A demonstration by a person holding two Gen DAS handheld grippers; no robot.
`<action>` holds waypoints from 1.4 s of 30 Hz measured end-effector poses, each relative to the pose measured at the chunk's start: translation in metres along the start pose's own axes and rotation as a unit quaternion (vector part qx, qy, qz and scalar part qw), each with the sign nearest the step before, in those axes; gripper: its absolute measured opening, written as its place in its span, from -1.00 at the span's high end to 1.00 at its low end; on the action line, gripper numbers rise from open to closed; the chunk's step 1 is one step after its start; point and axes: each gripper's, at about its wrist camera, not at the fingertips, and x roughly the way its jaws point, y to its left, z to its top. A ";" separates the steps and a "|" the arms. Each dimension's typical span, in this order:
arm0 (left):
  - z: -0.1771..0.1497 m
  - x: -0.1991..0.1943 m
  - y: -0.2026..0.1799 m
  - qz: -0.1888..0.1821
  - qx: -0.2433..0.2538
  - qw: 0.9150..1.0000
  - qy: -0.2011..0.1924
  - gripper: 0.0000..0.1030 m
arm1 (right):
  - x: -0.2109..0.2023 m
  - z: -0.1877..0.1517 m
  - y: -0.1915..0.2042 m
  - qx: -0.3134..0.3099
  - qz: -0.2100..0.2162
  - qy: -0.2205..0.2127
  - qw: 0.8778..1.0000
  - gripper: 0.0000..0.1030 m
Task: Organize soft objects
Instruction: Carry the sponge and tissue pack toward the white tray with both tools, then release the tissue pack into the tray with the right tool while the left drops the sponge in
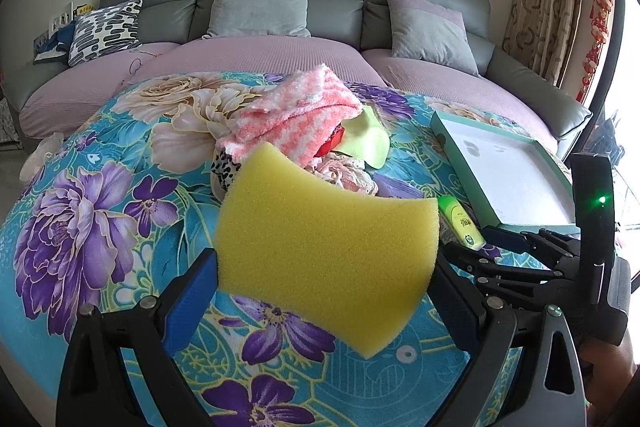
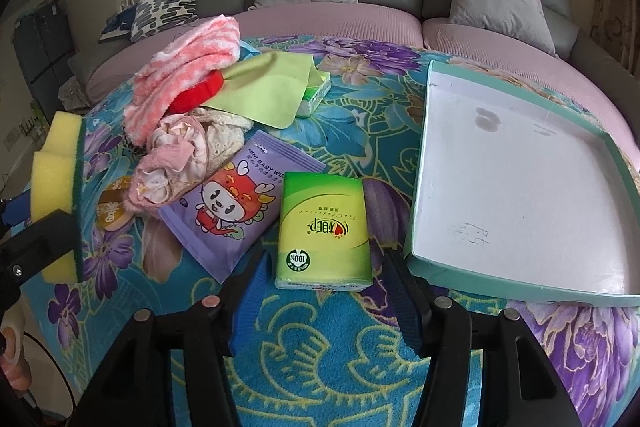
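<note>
The left gripper (image 1: pixel 320 291) clamps a yellow sponge (image 1: pixel 324 255) above the floral cloth (image 1: pixel 100 187). The right gripper (image 2: pixel 326 303) gapes wide around a green tissue pack (image 2: pixel 324 231).

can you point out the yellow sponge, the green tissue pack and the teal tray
yellow sponge (image 1: pixel 326 259): left wrist view, middle of its yellow foam face.
green tissue pack (image 2: pixel 324 231): right wrist view, centre of its printed top.
teal tray (image 2: pixel 516 171): right wrist view, bare white floor inside the rim.

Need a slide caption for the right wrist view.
Open right tongs approach green tissue pack beside empty teal tray; left tongs hold yellow sponge.
</note>
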 end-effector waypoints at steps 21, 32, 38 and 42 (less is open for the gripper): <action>0.082 0.020 -0.121 -0.075 0.138 0.987 -0.024 -0.92 | -0.054 0.046 -0.144 0.142 -0.092 -0.051 0.984 0.03; 0.109 0.109 -0.240 -0.118 0.190 0.973 0.047 -0.92 | -0.037 0.064 -0.243 0.154 -0.152 -0.008 0.976 0.03; 0.120 0.147 -0.267 -0.107 0.188 0.974 0.066 -0.92 | -0.027 0.074 -0.260 0.141 -0.164 0.006 0.976 0.03; 0.131 0.163 -0.276 -0.109 0.175 0.976 0.076 -0.92 | -0.022 0.083 -0.264 0.133 -0.165 0.013 0.977 0.03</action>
